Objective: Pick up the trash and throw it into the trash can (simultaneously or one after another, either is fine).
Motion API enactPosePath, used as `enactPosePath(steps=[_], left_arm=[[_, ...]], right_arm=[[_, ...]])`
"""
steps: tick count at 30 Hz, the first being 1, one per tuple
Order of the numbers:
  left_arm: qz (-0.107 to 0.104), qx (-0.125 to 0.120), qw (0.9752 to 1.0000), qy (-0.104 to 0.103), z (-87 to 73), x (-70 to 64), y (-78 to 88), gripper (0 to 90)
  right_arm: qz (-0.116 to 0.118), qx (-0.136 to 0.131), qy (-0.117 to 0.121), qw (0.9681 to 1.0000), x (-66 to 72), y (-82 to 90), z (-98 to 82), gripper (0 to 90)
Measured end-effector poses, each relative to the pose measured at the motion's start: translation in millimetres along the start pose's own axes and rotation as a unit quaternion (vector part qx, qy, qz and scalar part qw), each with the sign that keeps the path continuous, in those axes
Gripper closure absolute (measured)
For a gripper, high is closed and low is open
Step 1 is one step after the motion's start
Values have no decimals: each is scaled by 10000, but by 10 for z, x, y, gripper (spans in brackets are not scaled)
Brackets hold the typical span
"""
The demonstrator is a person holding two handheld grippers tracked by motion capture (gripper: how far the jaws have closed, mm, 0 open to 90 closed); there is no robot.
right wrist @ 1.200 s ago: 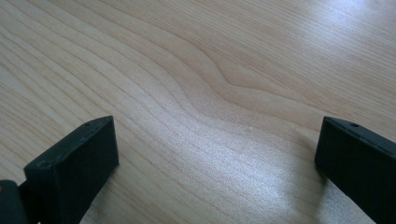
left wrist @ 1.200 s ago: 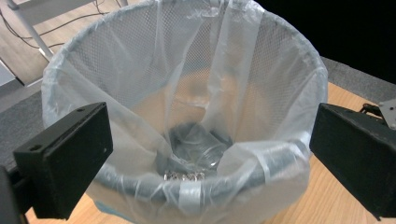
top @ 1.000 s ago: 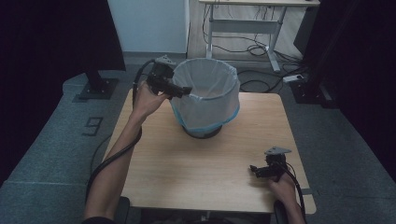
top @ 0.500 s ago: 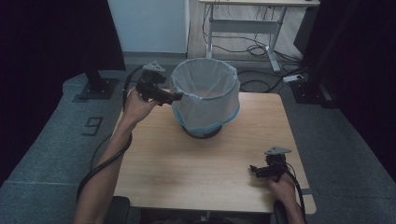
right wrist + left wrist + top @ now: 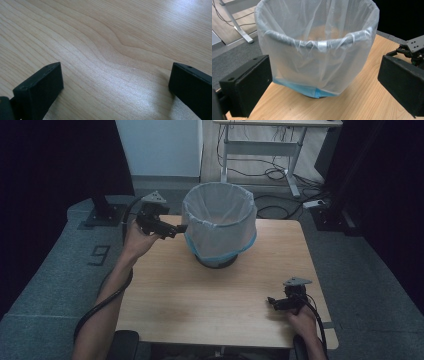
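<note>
A round bin (image 5: 220,227) lined with a clear plastic bag stands at the back middle of the wooden table (image 5: 200,305); a blue fold of bag shows near its base. My left gripper (image 5: 179,228) hovers just left of the bin's side, jaws pointing at it, open and empty. In the left gripper view the bin (image 5: 317,50) stands close ahead between the spread jaws of the left gripper (image 5: 324,85). My right gripper (image 5: 272,302) rests low at the table's front right, open, with bare wood between its jaws (image 5: 115,85).
The other gripper (image 5: 412,48) shows at the right edge of the left gripper view. Behind the table stand a white desk frame (image 5: 260,150) and floor cables (image 5: 280,205). Grey floor mat lies to the left (image 5: 55,265).
My left gripper has drawn back from the bin's rim, moving left and slightly down to beside the bin's wall. The right gripper has stayed put.
</note>
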State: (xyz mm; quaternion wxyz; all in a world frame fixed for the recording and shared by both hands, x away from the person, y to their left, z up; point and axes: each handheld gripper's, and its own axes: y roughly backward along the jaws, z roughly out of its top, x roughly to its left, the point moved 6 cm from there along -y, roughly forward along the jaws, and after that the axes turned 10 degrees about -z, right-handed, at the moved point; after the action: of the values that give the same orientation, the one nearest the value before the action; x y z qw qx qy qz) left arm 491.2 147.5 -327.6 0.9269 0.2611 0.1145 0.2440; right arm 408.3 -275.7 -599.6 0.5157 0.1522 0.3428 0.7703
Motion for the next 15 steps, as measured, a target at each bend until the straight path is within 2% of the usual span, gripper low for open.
enactPosePath(steps=[15], left_arm=[[125,-60,9999,92,-251,60,236,0]], right_arm=[[-1,0,-2,10000,0,0,0,0]])
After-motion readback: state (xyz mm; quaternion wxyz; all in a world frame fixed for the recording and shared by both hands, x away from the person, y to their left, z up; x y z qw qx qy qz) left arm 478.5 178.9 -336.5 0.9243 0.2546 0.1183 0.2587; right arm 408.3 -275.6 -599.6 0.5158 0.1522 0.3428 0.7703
